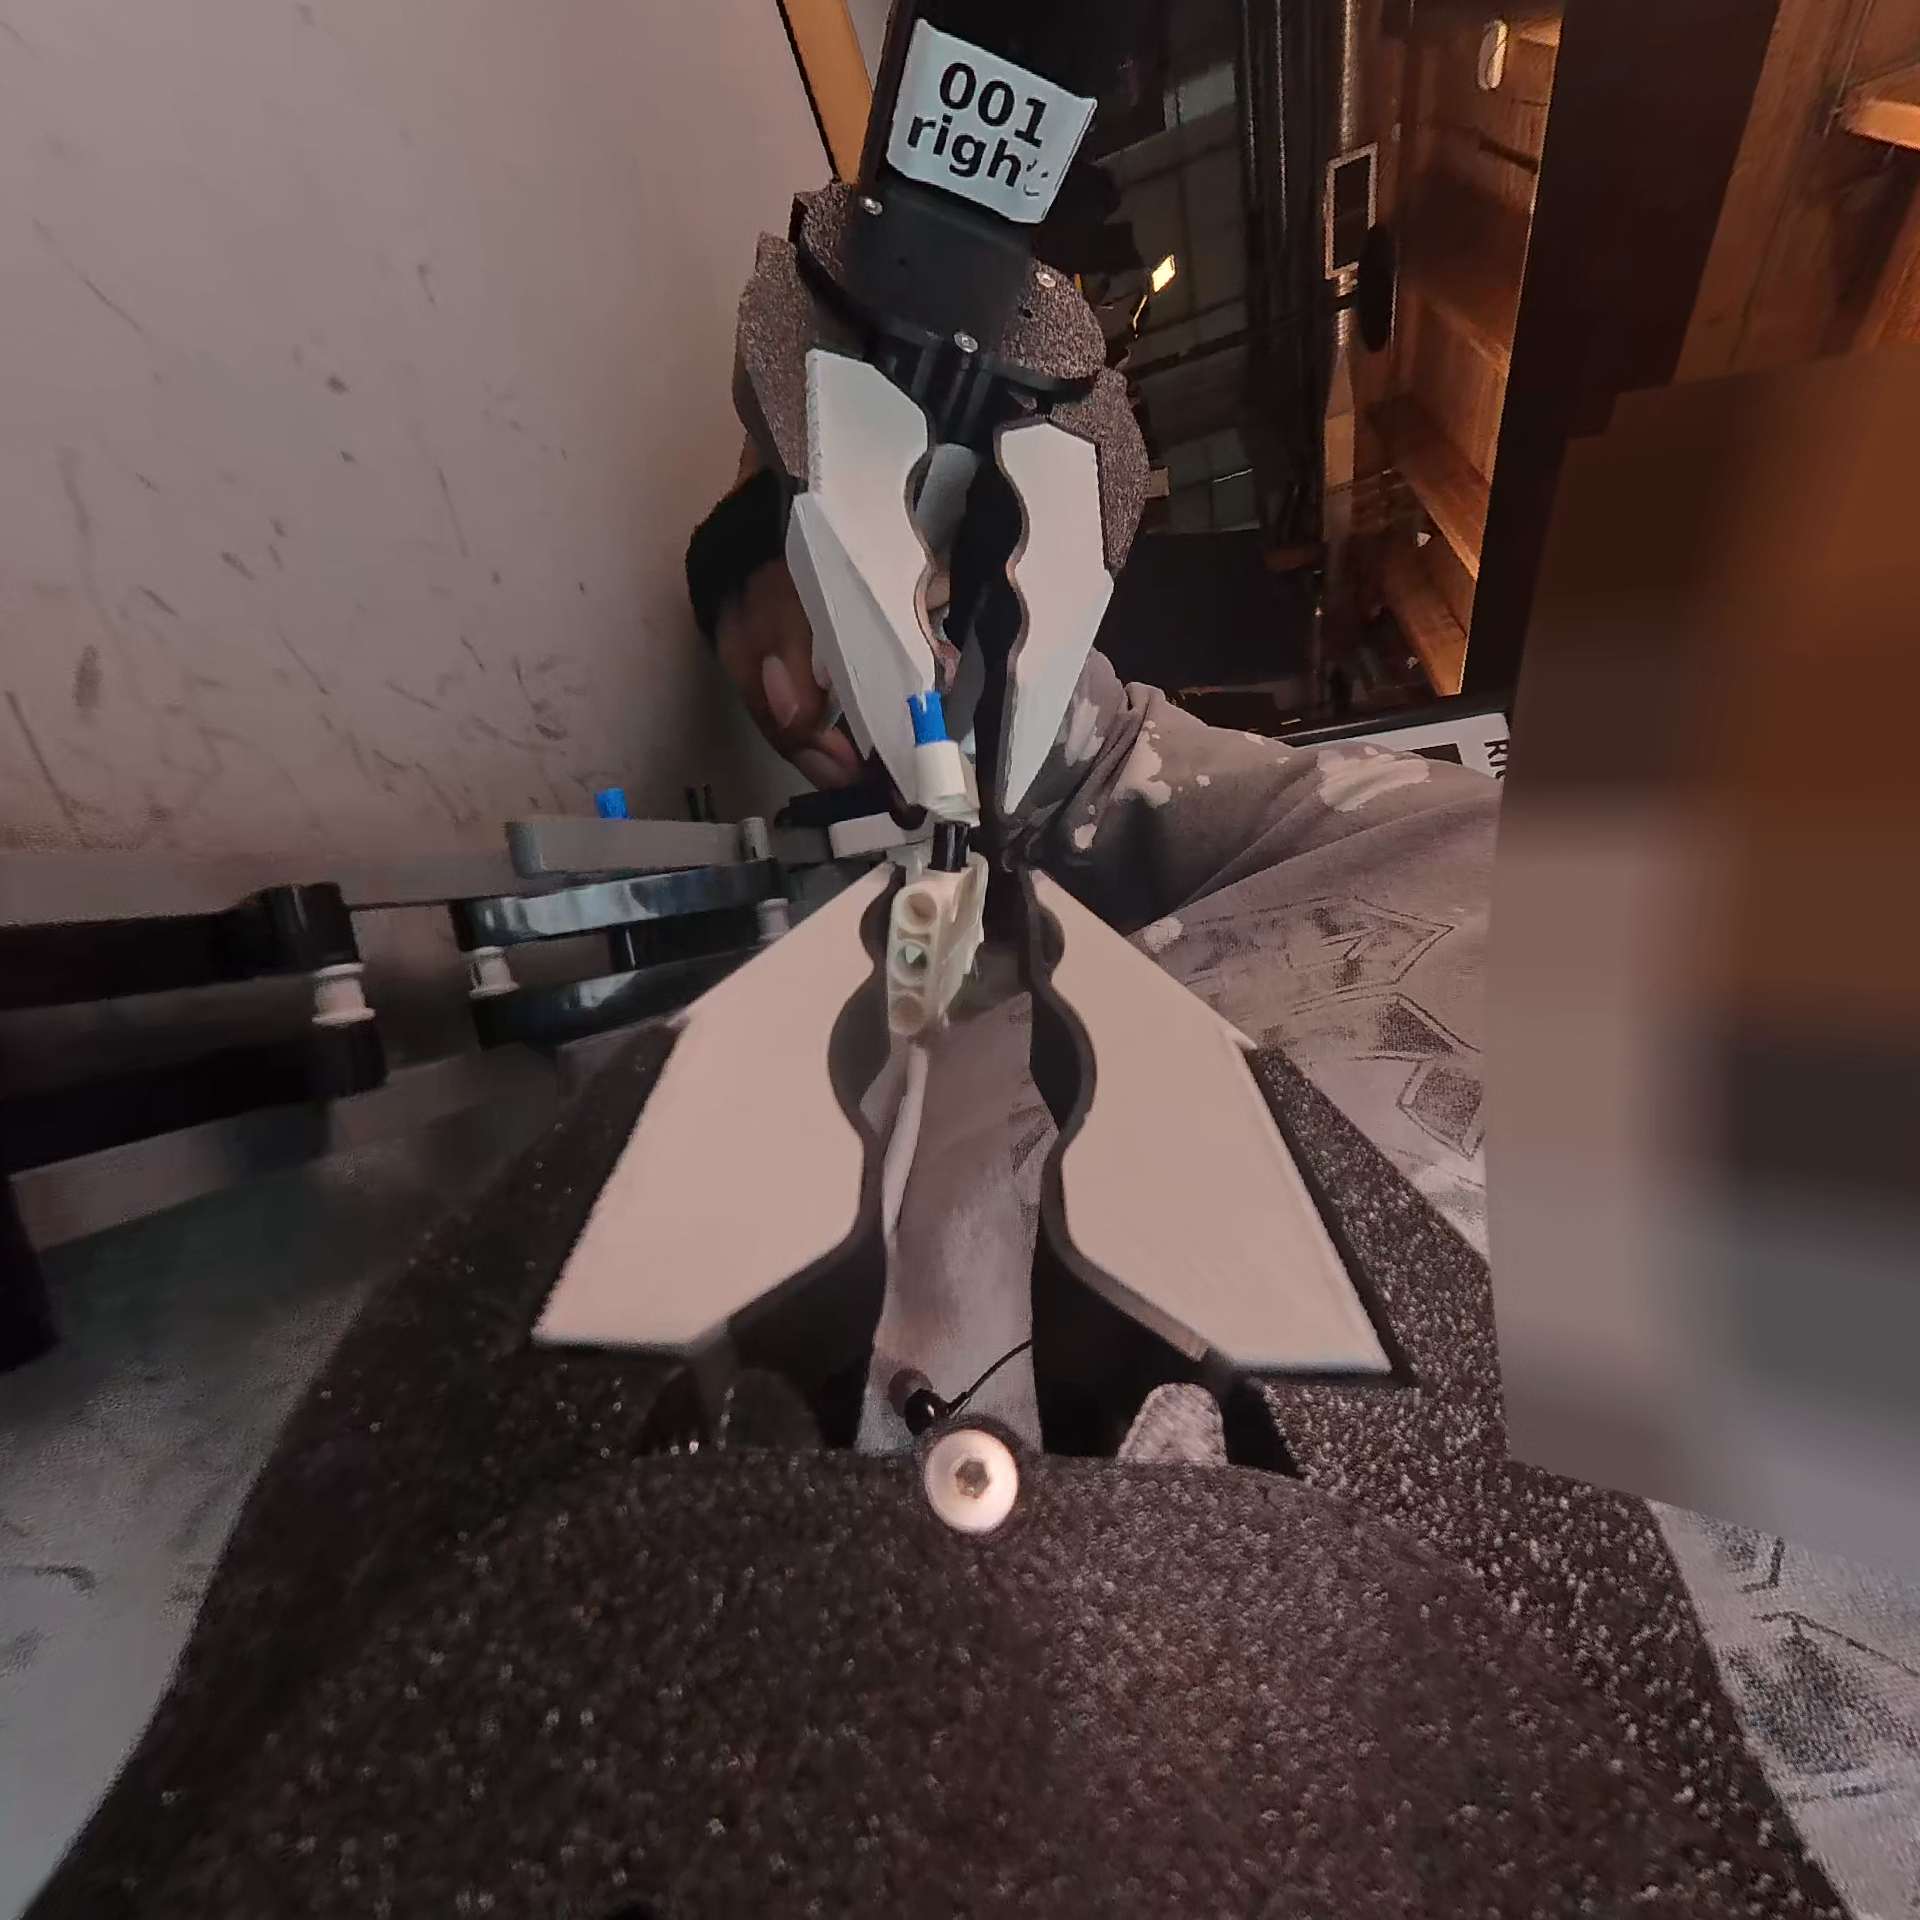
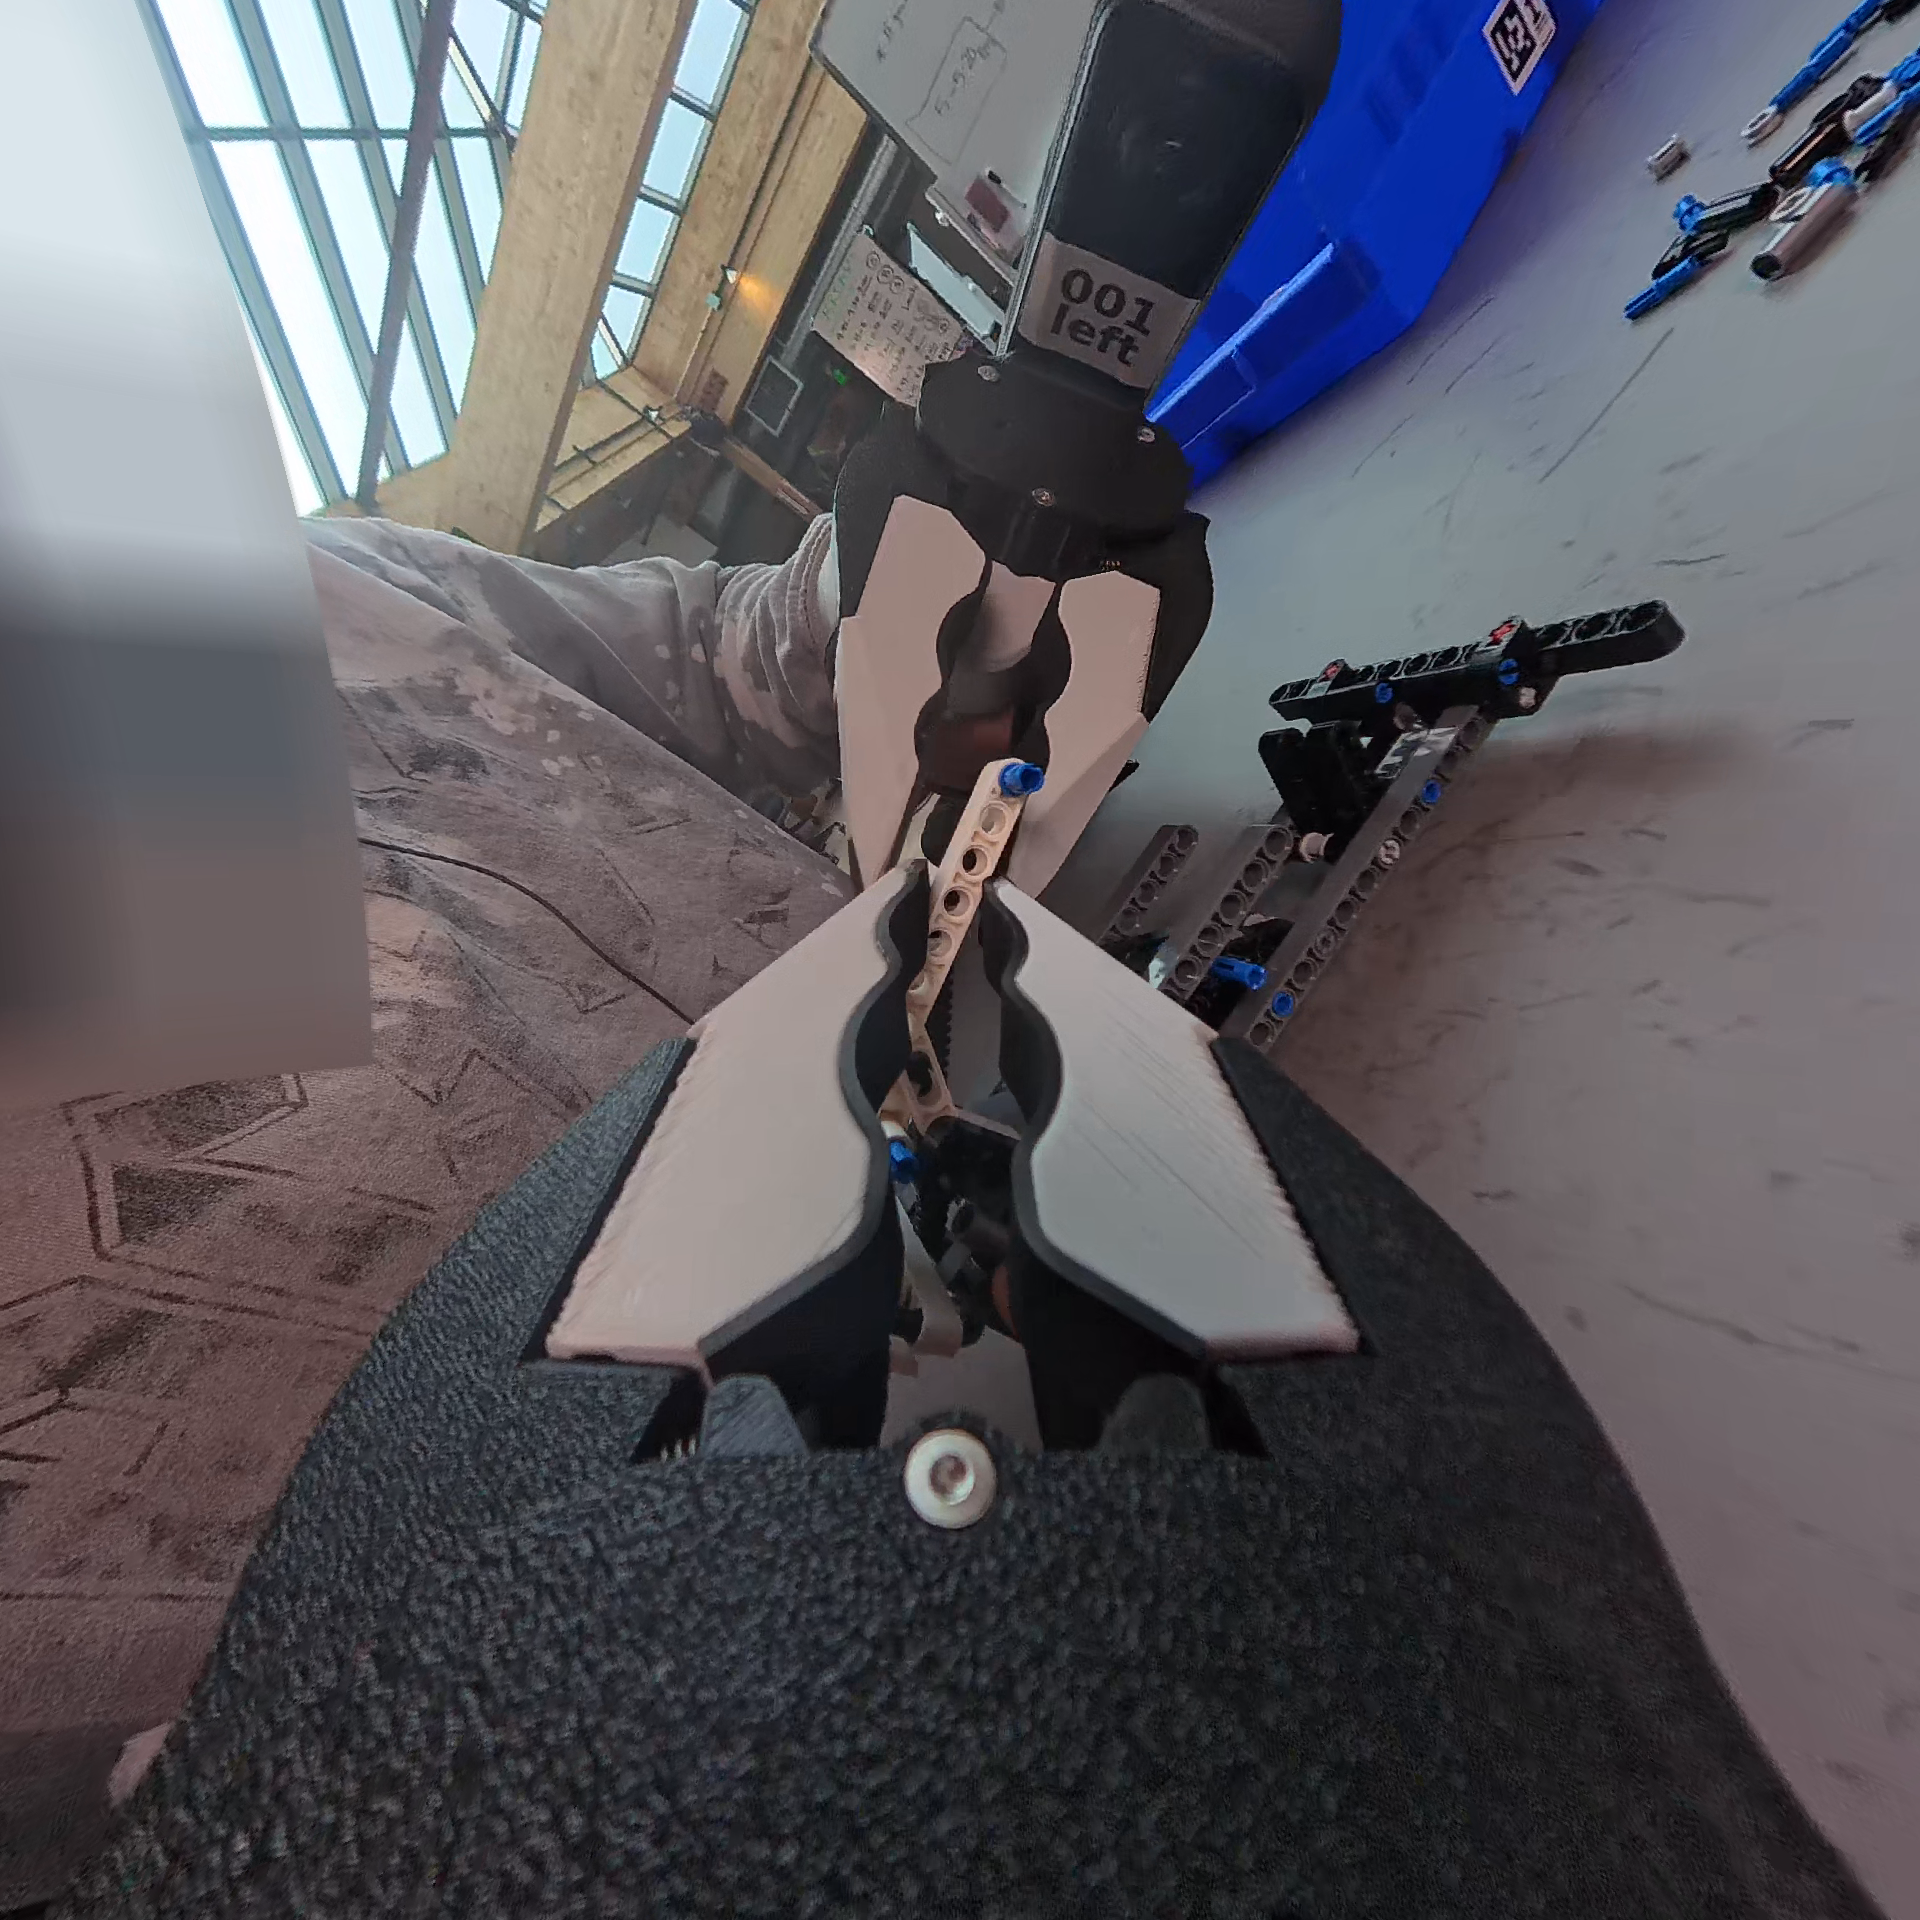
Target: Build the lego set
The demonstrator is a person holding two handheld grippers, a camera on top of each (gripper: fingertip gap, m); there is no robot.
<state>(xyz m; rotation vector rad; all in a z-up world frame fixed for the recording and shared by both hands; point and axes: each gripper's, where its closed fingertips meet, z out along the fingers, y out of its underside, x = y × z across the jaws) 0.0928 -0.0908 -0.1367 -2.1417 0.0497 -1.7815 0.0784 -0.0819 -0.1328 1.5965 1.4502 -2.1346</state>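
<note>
We see a pale, scuffed worktop (image 2: 1558,1091) with dark scratch marks, lit cool on the right wrist view and warmer on the left. Far left there, a big slanted window (image 2: 312,208) with grid mullions gives bright daylight. Beside it stands a light wooden beam (image 2: 561,239). A whiteboard (image 2: 935,94) sits far centre. Left wrist view: dim background on the right, wooden panelling (image 1: 1455,343) under orange light, dark column (image 1: 1621,260) near it.

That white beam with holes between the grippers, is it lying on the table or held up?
Held up. The white beam is clamped at each end by the left gripper and right gripper, above the table.
</note>
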